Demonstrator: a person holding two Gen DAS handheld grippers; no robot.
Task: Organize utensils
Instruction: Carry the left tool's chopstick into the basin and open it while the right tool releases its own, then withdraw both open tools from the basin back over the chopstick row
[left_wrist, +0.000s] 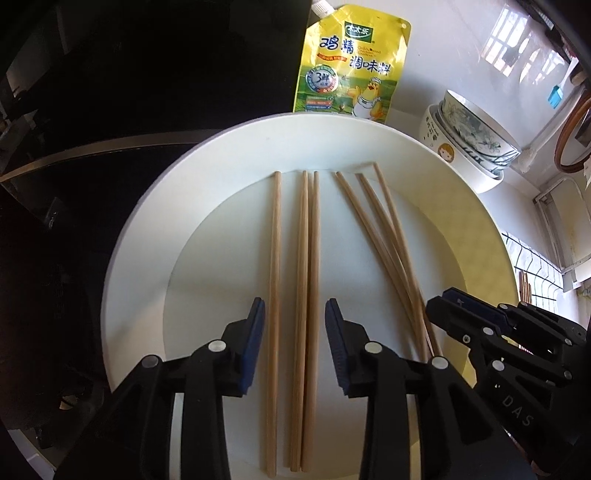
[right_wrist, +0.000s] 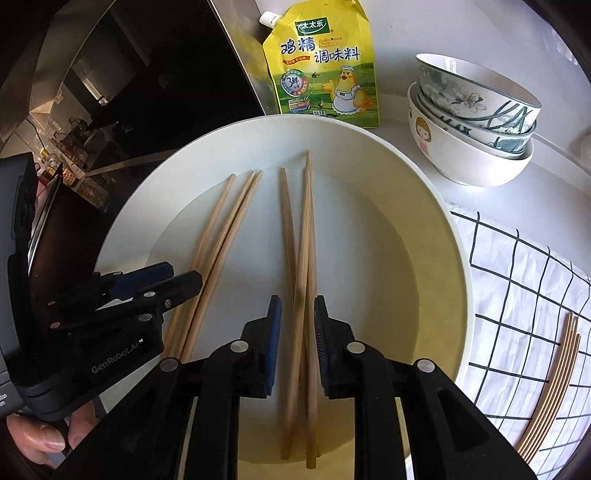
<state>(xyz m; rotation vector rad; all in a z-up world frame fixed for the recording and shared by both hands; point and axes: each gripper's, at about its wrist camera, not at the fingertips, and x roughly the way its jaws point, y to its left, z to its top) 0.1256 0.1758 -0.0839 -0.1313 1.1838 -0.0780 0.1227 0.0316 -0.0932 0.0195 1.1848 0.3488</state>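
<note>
Yellow 太太乐 鸡精 pouch (right_wrist: 325, 70), GenRobot.AI claw (right_wrist: 155, 284)

I see six plain wooden chopsticks (left_wrist: 308, 258) lying flat in the white plate (left_wrist: 155, 206), all running lengthwise away from me. The left three (right_wrist: 218, 240) lie nearly parallel, one single beside a touching pair; the right three (right_wrist: 303, 258) cross one another toward their near ends. On the checked cloth (right_wrist: 517, 277) beside the plate I see several more chopsticks (right_wrist: 554, 384) lying side by side.
</note>
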